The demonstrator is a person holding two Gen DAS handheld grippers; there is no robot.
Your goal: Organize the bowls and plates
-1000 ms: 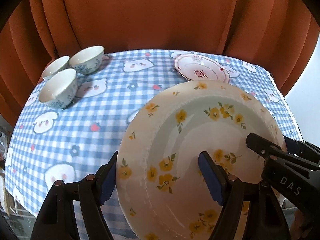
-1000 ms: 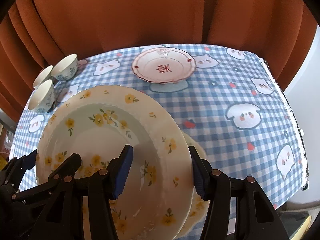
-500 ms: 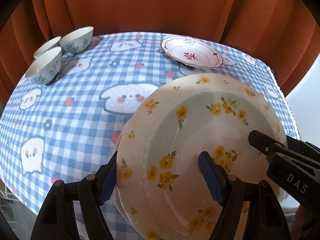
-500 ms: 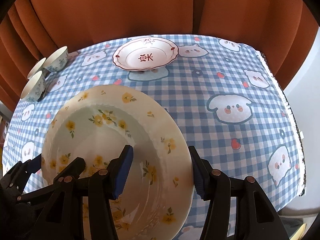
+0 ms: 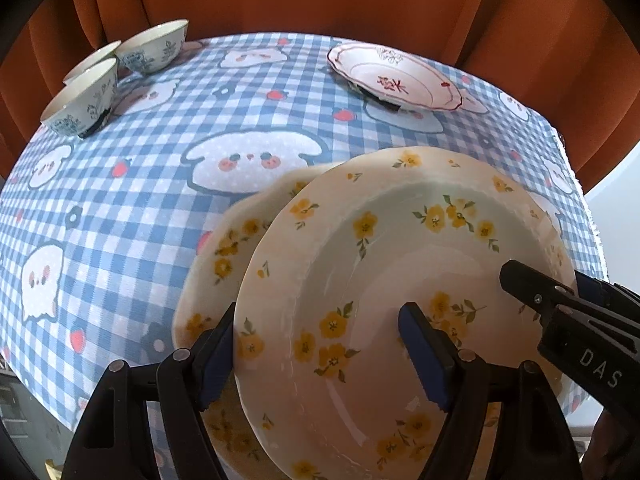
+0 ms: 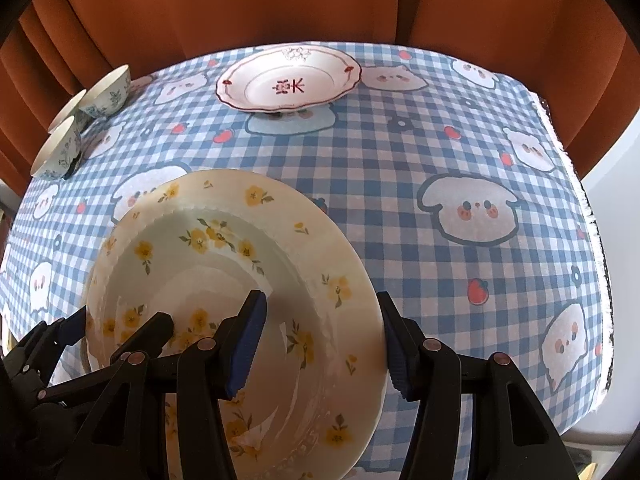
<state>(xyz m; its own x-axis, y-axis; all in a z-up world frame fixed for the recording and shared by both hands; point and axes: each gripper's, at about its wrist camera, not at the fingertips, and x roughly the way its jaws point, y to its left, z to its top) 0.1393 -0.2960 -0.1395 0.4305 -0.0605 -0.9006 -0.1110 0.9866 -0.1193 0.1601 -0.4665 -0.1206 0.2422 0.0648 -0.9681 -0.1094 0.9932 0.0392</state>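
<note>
The yellow-flowered plate (image 5: 384, 280) fills the lower frame, its opposite rims pinched by the left tongs (image 5: 320, 356) and the right tongs (image 6: 320, 344), above a matching plate (image 5: 224, 248). To stack well, lower it level and centred, then release both sides together. Beyond, on the checked tablecloth (image 6: 400, 184), stand a pink plate (image 6: 288, 80) and three bowls (image 5: 152, 46) before an orange curtain (image 6: 320, 0).

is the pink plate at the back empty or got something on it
Empty. The pink plate shows only its printed red motif and rim pattern in both views; nothing lies in it.
</note>
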